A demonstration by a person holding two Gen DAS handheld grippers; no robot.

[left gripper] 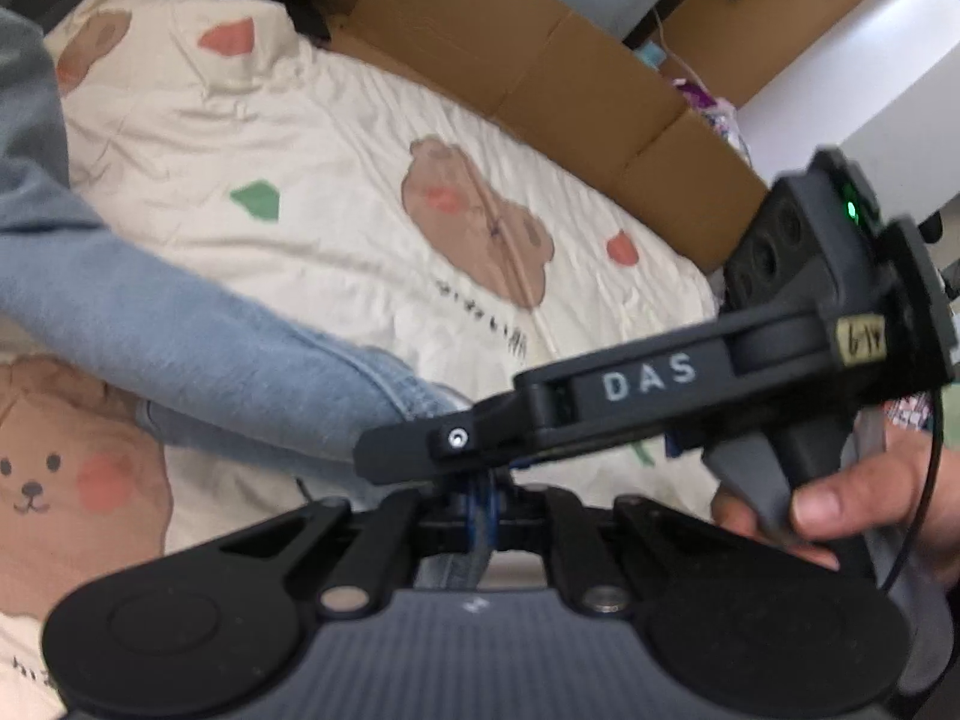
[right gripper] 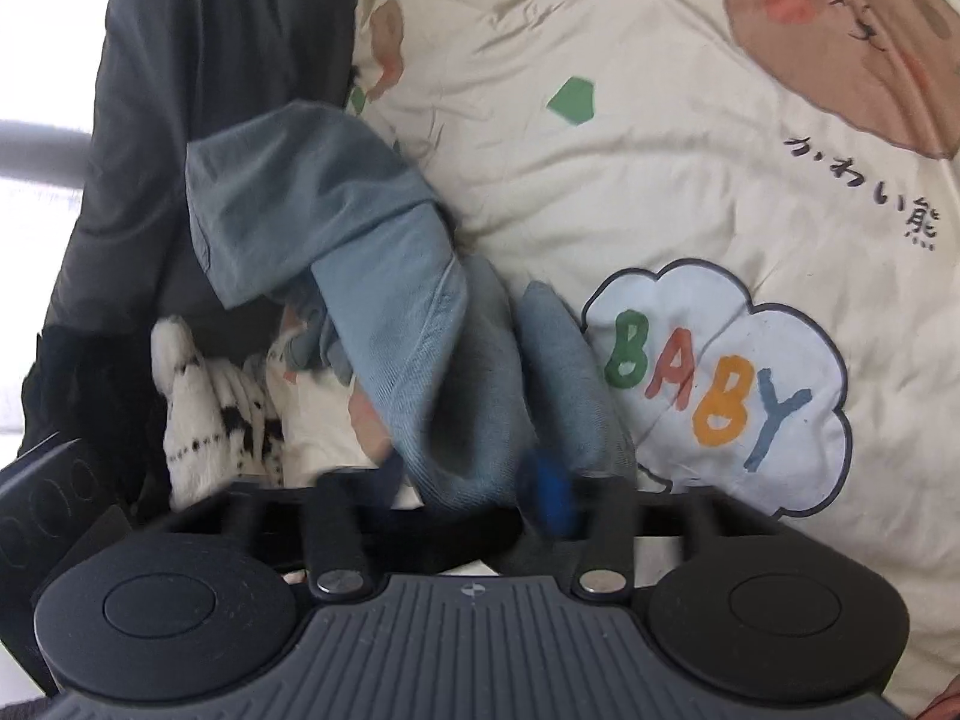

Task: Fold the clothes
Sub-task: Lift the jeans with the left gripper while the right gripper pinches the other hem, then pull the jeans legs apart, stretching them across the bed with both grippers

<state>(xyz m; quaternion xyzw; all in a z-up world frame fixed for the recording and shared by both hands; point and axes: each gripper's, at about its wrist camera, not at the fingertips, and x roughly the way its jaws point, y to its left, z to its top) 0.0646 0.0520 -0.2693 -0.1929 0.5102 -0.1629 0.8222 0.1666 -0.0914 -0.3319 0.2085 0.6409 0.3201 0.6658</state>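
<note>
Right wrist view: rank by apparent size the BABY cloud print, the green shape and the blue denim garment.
1. Blue denim garment, though nearness to the camera inflates it.
2. BABY cloud print.
3. Green shape, clearly smallest.

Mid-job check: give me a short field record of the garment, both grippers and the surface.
garment: blue denim piece, bunched and partly lifted
left gripper: shut on denim edge
right gripper: denim fold sits between its fingers; grip unclear through blur
surface: cream bear-print bedding
nearby: cardboard box along the bedding's far edge; black-and-white plush item
</note>
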